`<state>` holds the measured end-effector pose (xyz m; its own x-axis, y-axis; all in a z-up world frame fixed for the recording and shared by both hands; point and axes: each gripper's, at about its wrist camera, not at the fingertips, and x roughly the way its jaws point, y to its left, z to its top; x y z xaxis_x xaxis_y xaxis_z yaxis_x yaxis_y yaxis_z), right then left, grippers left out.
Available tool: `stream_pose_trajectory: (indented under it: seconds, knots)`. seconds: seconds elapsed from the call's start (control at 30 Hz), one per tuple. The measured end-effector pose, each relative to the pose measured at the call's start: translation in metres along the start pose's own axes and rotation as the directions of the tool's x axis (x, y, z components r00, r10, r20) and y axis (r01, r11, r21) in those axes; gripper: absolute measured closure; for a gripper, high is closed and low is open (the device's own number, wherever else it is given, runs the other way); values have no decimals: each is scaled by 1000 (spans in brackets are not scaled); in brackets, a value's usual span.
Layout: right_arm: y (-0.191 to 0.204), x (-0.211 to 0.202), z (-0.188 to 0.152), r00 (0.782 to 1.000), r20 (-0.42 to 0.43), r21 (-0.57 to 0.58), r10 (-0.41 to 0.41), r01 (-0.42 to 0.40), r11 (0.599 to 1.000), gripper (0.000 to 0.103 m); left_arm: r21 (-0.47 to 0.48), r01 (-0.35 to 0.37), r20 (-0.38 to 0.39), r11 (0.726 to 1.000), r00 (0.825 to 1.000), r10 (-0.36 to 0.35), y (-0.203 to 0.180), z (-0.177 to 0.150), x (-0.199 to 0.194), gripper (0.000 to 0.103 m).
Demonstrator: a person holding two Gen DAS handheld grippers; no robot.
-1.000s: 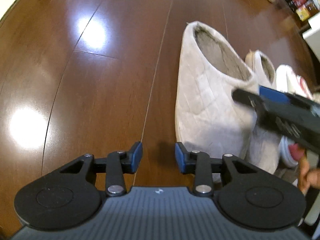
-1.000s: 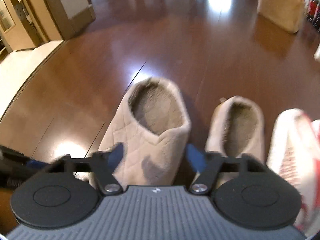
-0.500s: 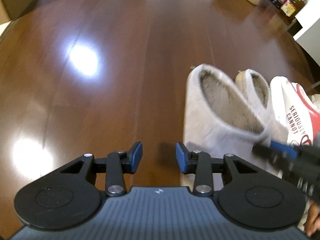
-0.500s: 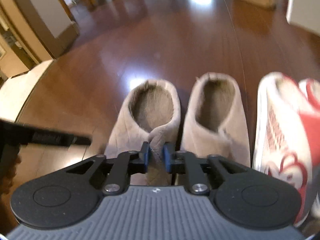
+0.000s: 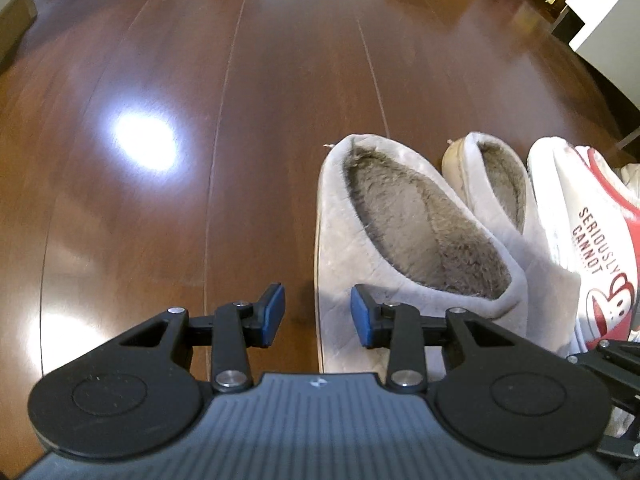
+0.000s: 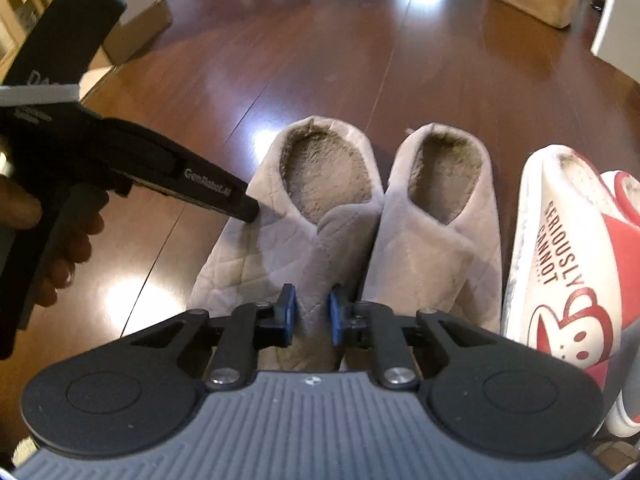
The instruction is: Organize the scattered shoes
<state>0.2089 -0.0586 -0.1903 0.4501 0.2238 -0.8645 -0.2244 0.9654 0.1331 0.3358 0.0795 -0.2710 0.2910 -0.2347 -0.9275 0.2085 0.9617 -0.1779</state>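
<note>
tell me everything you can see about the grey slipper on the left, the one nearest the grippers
The left grey slipper is a soft, closed-toe house slipper of pale grey quilted fabric with a darker fuzzy lining showing in its opening. It sits flat on the brown wooden floor, heel away from the cameras, snug beside its matching slipper, sides touching or nearly so. The right gripper is closing, its blue pads either side of a raised fold of the upper. The left gripper stands open at its outer edge.
</note>
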Motion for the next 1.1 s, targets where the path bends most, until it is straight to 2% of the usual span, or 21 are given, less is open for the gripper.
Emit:
stream_pose_trajectory:
  seconds: [0.13,0.2,0.23,0.27,0.3,0.37,0.4,0.43,0.47,0.57,0.67,0.77,0.8,0.83,0.9,0.93,1.0,1.03,1.07,1.1]
  knots:
    - [-1,4,-1,1000,1,13,7,-7,1000,87,14,-3,9,1000,1000,3,-5,6,1,61]
    - [1,3,-7,1000,-15,41,17,-16,999,77,9,-4,19,1000,1000,4,-6,4,-1,60]
    - [-1,1,-7,1000,-22,58,20,-19,998,67,2,-8,23,1000,1000,8,-6,3,-2,60]
    - [-5,-7,-7,998,-25,94,53,-50,994,64,-12,-15,31,1000,999,16,-4,0,-8,60]
    - [-7,-15,-8,997,-24,99,66,-64,993,62,-30,-22,39,999,999,23,-3,-3,-14,60]
    - [-9,-28,-8,997,-22,82,73,-71,994,49,-58,-27,54,998,998,30,-1,-9,-28,59]
    - [-9,-38,-9,998,-30,59,48,-46,997,44,-70,-34,65,997,997,39,0,-13,-36,59]
    - [-10,-49,-12,999,-41,30,12,-11,999,35,-81,-50,75,995,996,56,-1,-20,-47,59]
    - [-12,-55,-13,999,-47,19,-5,6,1000,32,-91,-77,82,993,993,84,-4,-28,-59,59]
    - [-29,-80,-27,993,-104,45,-49,54,998,32,-115,-107,68,988,991,115,-18,-47,-79,56]
    - [-45,-108,-37,988,-136,101,-75,89,991,32,-91,-127,34,988,991,130,-47,-70,-115,55]
    - [-56,-151,-37,991,-107,151,-79,95,984,31,-25,-161,37,987,986,162,-78,-79,-162,54]
    - [-57,-173,-33,995,-70,164,-77,87,983,29,4,-176,42,984,984,175,-89,-81,-182,54]
    - [-58,-194,-29,997,-31,174,-77,81,981,23,33,-183,58,983,982,181,-98,-81,-201,52]
    - [-54,-262,-22,990,90,178,-108,90,980,18,120,-229,142,966,967,212,-127,-80,-255,47]
    - [-54,-276,-20,986,116,180,-116,94,979,15,151,-262,184,953,955,233,-138,-80,-273,41]
    - [-54,-322,-17,974,185,197,-130,93,976,10,222,-361,316,906,906,283,-167,-82,-326,31]
    - [-54,-347,-16,966,221,206,-137,91,974,7,227,-382,346,896,891,292,-175,-83,-343,25]
    - [-53,-371,-19,956,255,211,-146,92,973,6,215,-393,378,894,878,295,-186,-86,-370,24]
    - [-51,-395,-23,945,288,215,-155,94,972,6,189,-371,390,909,878,278,-193,-89,-391,24]
